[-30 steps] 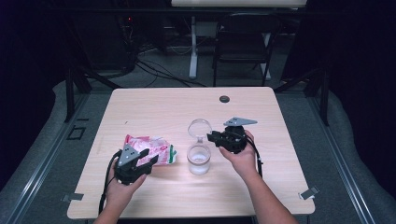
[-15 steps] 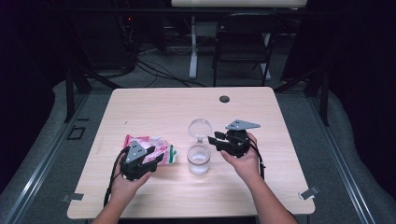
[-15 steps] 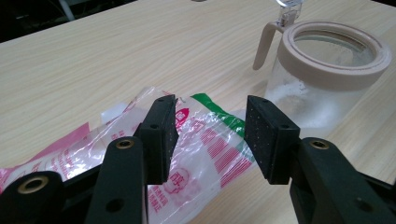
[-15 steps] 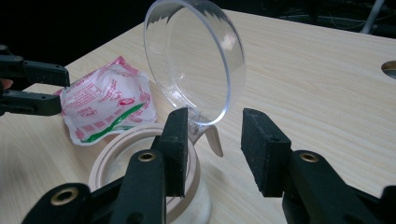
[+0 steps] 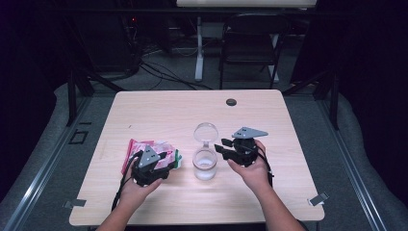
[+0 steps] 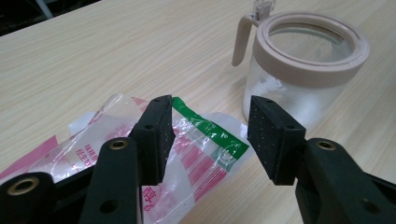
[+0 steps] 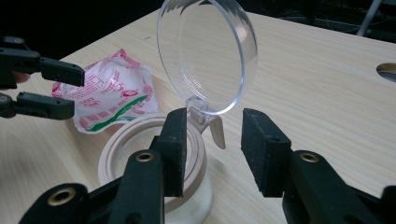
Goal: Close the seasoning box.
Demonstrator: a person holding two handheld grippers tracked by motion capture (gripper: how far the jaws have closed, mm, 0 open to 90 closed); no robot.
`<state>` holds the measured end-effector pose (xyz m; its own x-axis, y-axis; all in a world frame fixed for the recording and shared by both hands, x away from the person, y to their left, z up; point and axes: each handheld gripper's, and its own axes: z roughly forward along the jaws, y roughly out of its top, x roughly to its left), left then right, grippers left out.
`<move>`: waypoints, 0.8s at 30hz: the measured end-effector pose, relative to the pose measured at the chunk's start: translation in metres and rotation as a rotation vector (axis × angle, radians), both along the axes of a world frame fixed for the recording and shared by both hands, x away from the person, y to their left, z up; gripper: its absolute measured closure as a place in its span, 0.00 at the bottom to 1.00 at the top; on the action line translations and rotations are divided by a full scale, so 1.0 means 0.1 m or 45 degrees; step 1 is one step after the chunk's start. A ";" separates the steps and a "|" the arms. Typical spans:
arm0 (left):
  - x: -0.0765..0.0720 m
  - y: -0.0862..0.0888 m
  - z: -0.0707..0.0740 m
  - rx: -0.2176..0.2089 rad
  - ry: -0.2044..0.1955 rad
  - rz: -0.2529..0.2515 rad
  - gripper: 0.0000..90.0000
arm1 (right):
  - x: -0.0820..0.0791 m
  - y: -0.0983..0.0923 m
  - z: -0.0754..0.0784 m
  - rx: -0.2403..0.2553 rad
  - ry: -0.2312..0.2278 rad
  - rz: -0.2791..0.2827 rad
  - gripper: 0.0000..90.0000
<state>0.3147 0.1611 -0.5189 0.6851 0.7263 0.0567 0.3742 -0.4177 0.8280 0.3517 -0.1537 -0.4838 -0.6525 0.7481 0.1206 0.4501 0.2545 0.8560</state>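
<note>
Left hand-held gripper [image 6: 210, 140] hangs over the pink-and-green plastic packet [image 6: 196, 154], jaws apart. Right hand-held gripper [image 7: 212, 149], jaws apart too, sits at the hinge of the jar [image 5: 205, 163], whose clear lid [image 7: 208, 53] stands open on the bench [image 5: 183, 108].

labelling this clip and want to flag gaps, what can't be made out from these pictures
- Printing on the plastic packet: blurred in the left gripper view, too small in the high view.
- Packet's near end: covered by the left claw and cut off by the frame's bottom edge.
- White contents of the jar: frosted wall and right claw obscure them.
- Dark round thing on the table: too small to identify.
</note>
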 end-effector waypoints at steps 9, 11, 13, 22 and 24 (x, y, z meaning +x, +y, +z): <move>-0.05 -0.19 -0.09 0.157 -0.046 -0.039 0.50 | 0.00 0.02 0.00 0.000 -0.018 -0.005 0.61; -0.07 -0.24 -0.12 0.205 -0.060 -0.051 0.50 | 0.00 0.02 0.00 -0.001 -0.019 -0.008 0.61; -0.09 -0.28 -0.14 0.255 -0.077 -0.076 0.50 | 0.00 0.01 0.00 -0.001 -0.018 -0.013 0.60; -0.09 -0.35 -0.26 0.441 -0.127 -0.053 0.50 | 0.01 0.02 -0.03 0.006 -0.019 -0.017 0.58; -0.05 -0.33 -0.29 0.473 -0.138 -0.028 0.50 | 0.01 0.02 -0.03 0.004 -0.019 -0.019 0.58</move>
